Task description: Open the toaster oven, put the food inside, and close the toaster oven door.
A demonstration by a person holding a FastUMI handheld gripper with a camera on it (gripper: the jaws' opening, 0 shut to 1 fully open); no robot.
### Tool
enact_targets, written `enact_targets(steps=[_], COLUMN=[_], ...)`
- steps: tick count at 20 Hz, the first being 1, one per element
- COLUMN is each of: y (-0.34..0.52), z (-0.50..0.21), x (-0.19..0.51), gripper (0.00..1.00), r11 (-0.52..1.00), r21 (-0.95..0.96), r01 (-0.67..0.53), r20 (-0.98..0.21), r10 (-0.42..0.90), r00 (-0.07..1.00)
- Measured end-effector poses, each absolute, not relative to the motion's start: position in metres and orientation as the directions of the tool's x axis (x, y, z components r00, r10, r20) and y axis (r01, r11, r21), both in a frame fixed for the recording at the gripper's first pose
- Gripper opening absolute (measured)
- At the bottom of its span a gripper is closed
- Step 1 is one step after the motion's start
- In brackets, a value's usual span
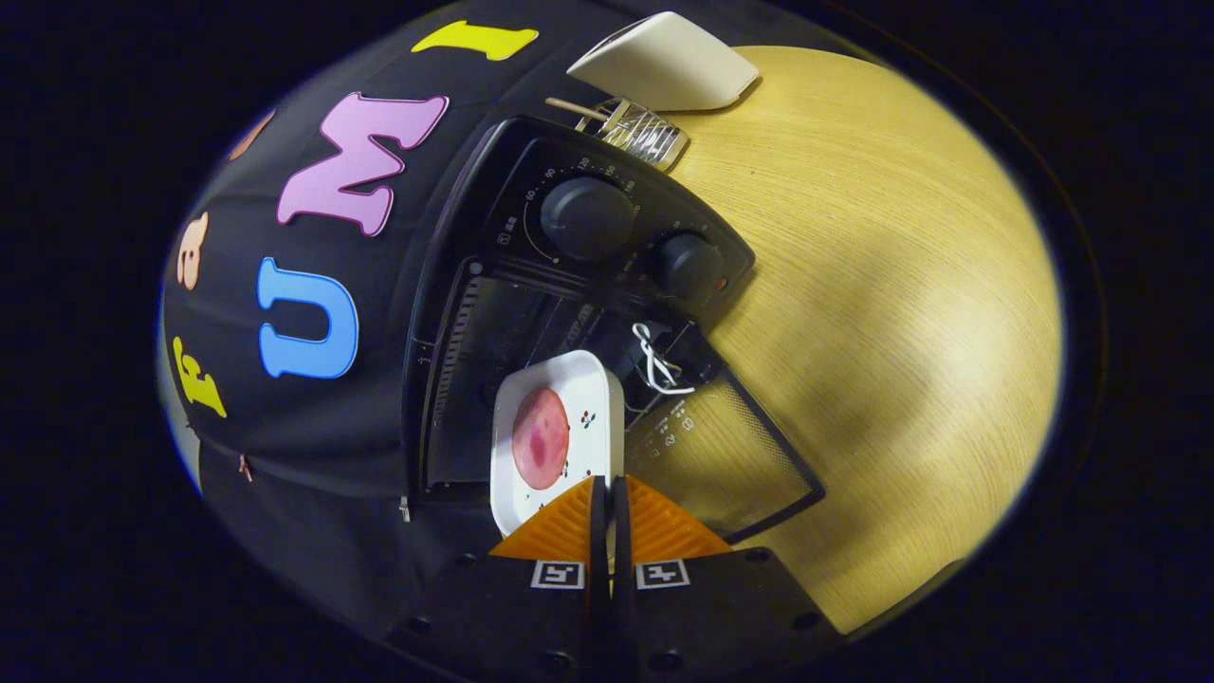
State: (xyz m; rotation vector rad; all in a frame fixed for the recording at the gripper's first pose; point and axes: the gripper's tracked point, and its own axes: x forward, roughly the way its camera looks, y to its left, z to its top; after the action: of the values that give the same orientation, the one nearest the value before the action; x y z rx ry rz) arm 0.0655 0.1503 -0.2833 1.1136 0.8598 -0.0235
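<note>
A black toaster oven stands on the wooden table with its glass door swung open and lying flat. Two round knobs sit on its control panel. A white square plate carries a pink round slice of food. My gripper is shut on the plate's near rim, its orange fingers pressed close together on the edge. The plate is tilted and sits at the mouth of the oven cavity, above the open door.
The light wooden table spreads beside the oven. Beyond the oven lie a white flat object and a metal wire rack. A white cord loop hangs at the door's hinge.
</note>
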Motion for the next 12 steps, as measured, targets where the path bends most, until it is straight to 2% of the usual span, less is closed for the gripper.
enact_targets(steps=[7, 12], y=[0.161, 0.169], z=[-0.286, -0.295], x=[0.116, 0.140], gripper=[0.05, 0.05], r11=[0.365, 0.321], r21=[0.794, 0.785], r01=[0.486, 0.531], r20=[-0.585, -0.599], r10=[0.241, 0.171], r00=[0.775, 0.782])
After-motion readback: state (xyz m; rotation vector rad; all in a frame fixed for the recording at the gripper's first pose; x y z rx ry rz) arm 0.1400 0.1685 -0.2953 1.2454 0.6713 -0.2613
